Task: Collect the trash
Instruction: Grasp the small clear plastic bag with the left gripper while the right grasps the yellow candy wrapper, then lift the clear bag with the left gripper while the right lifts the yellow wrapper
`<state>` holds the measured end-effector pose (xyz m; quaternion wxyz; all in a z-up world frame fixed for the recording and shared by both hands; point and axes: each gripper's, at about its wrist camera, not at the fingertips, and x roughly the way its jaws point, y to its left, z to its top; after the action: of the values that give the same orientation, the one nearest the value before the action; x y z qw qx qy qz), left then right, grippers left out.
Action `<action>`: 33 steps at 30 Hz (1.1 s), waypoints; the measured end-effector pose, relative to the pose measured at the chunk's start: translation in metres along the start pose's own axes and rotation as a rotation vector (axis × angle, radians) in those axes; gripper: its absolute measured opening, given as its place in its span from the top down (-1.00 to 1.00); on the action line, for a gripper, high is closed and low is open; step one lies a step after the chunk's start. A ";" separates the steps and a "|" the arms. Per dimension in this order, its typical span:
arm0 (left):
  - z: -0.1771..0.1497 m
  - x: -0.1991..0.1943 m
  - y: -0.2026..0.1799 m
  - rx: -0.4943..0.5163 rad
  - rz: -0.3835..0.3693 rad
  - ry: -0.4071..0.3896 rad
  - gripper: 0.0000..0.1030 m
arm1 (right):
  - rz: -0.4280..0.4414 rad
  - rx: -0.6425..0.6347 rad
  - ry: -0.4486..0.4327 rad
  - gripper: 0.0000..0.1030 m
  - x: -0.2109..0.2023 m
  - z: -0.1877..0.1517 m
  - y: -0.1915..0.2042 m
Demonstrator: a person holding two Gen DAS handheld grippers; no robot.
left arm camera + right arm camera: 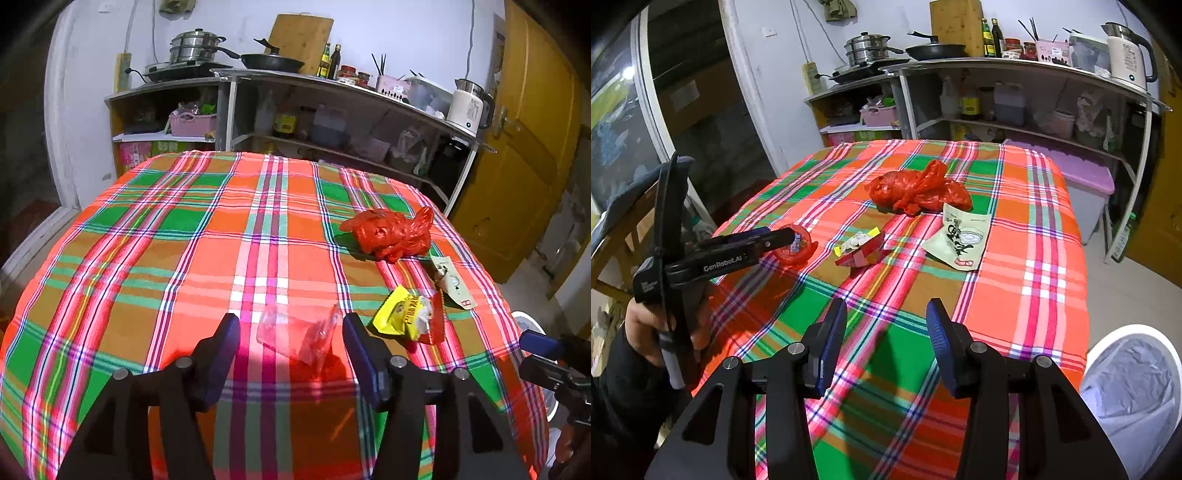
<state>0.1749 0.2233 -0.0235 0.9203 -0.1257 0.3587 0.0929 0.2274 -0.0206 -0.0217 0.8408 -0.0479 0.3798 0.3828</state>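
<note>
Clear red wrapper [301,338] is lying flat on the plaid tablecloth [166,236] near the front edge, long axis running diagonally from near-right to far-left. Left gripper [291,332] is hovering wide open, fingers straddling the wrapper; contact unclear. Right gripper [886,325] is sitting wide open and empty over the cloth, with the lined trash bin [1134,384] just beside the table.

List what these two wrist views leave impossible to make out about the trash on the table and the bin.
- Clear red wrapper: in the right wrist view the left gripper covers part of it.
- Yellow packet: print too small to read in either view.
- Pale green pouch: lettering too small and distorted in both views.
- Bin: cut off by the right edge; only its liner shows.
</note>
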 end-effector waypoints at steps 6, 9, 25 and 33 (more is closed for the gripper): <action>0.006 0.020 0.000 0.008 -0.024 0.051 -0.12 | -0.002 -0.002 0.007 0.11 0.006 0.003 0.000; 0.007 0.029 -0.001 0.005 -0.033 0.084 -0.12 | -0.003 0.000 0.010 0.11 0.009 0.006 0.001; -0.009 -0.009 0.007 -0.048 -0.061 -0.001 0.06 | 0.055 0.011 0.048 0.11 0.053 0.031 0.016; -0.016 -0.028 0.009 -0.047 -0.078 -0.039 0.06 | 0.041 0.053 0.077 0.11 0.086 0.047 0.019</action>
<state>0.1417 0.2248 -0.0171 0.9268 -0.1595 0.3331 0.0677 0.2788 0.0627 -0.0427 0.8185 -0.0325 0.4230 0.3875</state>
